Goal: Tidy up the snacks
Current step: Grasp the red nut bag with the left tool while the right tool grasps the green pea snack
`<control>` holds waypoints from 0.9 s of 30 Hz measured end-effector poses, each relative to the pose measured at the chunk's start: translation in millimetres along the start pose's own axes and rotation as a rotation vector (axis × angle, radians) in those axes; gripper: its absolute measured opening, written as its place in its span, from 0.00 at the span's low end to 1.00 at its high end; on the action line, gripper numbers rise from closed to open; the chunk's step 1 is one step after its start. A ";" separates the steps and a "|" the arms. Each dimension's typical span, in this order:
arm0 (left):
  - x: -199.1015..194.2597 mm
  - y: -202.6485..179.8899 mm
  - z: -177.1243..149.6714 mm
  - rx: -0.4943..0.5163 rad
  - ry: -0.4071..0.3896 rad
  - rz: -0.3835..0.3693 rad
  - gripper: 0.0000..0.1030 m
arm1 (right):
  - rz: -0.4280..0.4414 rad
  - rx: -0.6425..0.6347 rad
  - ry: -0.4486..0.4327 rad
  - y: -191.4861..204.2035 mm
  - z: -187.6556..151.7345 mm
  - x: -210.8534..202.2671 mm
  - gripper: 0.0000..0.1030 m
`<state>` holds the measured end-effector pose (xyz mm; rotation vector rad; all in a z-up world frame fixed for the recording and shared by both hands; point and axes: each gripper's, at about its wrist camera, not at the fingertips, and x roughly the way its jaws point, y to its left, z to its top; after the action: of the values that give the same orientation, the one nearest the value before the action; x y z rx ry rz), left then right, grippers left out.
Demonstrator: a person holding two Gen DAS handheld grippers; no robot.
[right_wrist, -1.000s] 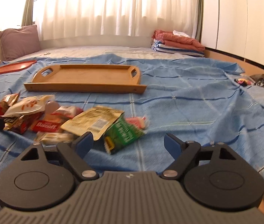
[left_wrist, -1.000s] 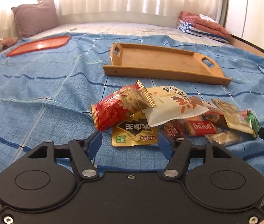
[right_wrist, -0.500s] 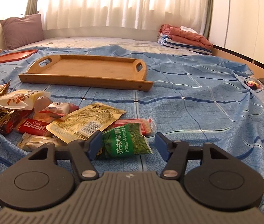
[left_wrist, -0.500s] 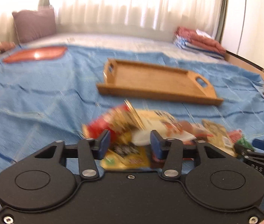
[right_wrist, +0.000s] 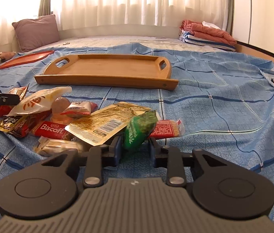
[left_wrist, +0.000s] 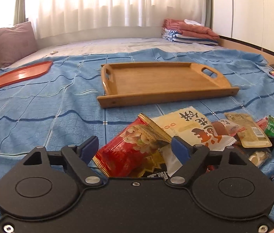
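— Where do your two tools stand over the snack pile?

— My right gripper [right_wrist: 134, 148] has its jaws clamped on the green pea packet [right_wrist: 139, 130], which stands tilted up out of the right end of the pile on the bed. My left gripper [left_wrist: 135, 147] has its jaws apart, one on each side of the red snack bag [left_wrist: 131, 151] at the pile's left end. I judge they have not pinched it yet.

— And where does everything go?

— Into the wooden tray [right_wrist: 105, 77], I assume. It lies empty, further toward the head of the bed, beyond the pile, its long side facing me.

— Which way does the red bag lie?

— Its long axis runs away from the jaws and a little rightward, with its gold-sealed end pointing at the tray. The white packet [left_wrist: 191, 130] overlaps it on the right, so closing there may catch both.

— Which arm goes first?

— The right one, I think; it already holds its packet, and the tray lies straight ahead of it.
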<state>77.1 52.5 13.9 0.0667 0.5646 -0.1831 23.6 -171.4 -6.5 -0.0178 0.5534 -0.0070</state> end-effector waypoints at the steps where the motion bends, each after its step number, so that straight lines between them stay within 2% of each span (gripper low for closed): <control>1: 1.5 0.3 0.1 -0.002 -0.003 -0.001 0.79 | -0.012 -0.010 -0.006 1.3 0.0 -1.7 0.34; 2: 3.0 1.1 0.1 -0.008 -0.003 -0.003 0.79 | -0.031 -0.020 -0.019 1.9 0.2 -3.8 0.50; 4: 5.1 5.4 0.2 -0.027 -0.001 -0.016 0.80 | -0.064 -0.057 -0.049 3.9 -0.6 -8.2 0.63; 5: 6.3 7.5 0.1 -0.039 0.001 -0.023 0.80 | -0.092 -0.073 -0.062 4.9 -1.1 -10.0 0.74; 9: 11.6 15.7 0.1 -0.077 0.006 -0.032 0.85 | -0.156 -0.143 -0.084 3.6 -1.8 -12.0 0.78; 15: 25.6 21.3 -2.7 -0.124 0.028 -0.056 0.89 | -0.112 -0.219 -0.037 4.2 0.8 3.5 0.79; 17: 24.9 22.8 -3.0 -0.145 0.038 -0.071 0.87 | -0.091 -0.209 -0.015 5.2 -0.7 7.5 0.76; 18: 23.8 23.0 -3.0 -0.147 0.044 -0.080 0.80 | -0.086 -0.196 -0.010 5.5 -1.4 8.0 0.73; 19: 21.7 22.3 -3.2 -0.145 0.045 -0.097 0.65 | -0.076 -0.179 -0.005 5.0 -1.6 7.5 0.71; 21: 15.7 17.7 -2.7 -0.143 0.044 -0.108 0.58 | -0.049 -0.129 0.006 2.7 -1.4 6.3 0.58; 24: 7.7 10.8 -2.4 -0.128 0.039 -0.101 0.55 | -0.014 -0.069 0.019 -0.6 0.6 3.8 0.34; 27: -4.3 7.9 -0.8 -0.133 0.013 -0.102 0.54 | -0.022 -0.062 0.003 0.5 1.4 -2.9 0.24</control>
<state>74.6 61.1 15.7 -0.0901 0.5926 -0.2439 21.9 -170.9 -3.8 -0.0845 0.5558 -0.0108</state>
